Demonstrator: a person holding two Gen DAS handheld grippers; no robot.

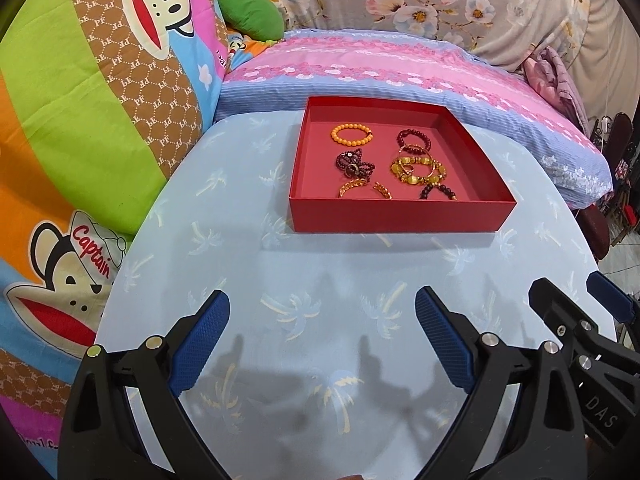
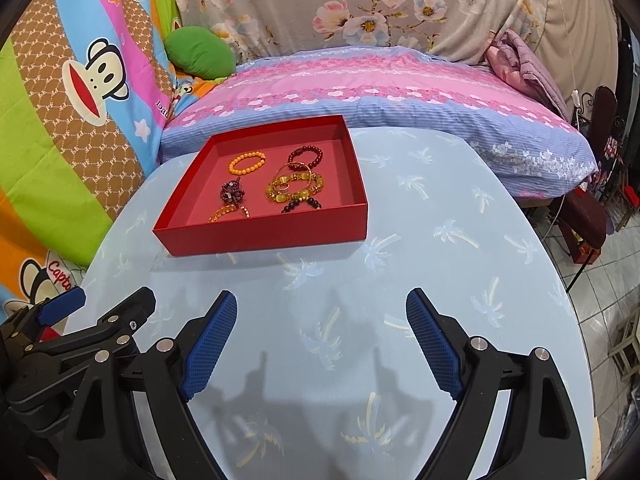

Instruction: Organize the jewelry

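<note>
The round table [image 1: 248, 264] carried a pale blue cloth with palm prints, and most of it lay bare. On its left edge it ran close against a cartoon quilt [image 1: 80, 120]; at the back it met a pink-and-blue pillow [image 1: 400, 68]; on the right it dropped off to a tiled floor [image 2: 616, 264], which only the right view showed clearly.

The box [image 1: 400, 218], red and shallow with no lid, sat toward the table's back edge, near the pillow. Inside, going left to right: an orange bracelet [image 1: 352, 134] at the back, a dark purple cluster [image 1: 354, 164] in front of it, a gold chain [image 1: 364, 189] along the near wall, then a tangle of yellow beads [image 1: 420, 170] with a dark red bracelet [image 1: 414, 140] behind it. The right half of the table, beside the box, was open room.

The left claw [image 1: 322, 340] hung over the near part of the table, its blue pads [image 1: 200, 344] spread wide with nothing between them; the box lay well ahead of it, slightly to the right. The right claw [image 2: 322, 340] was likewise spread and empty, with the box ahead and to its left. Each view caught the other claw at its edge: the left view showed the right one at far right, the right view showed the left one at far left. Both cast shadows on the cloth just below them.
</note>
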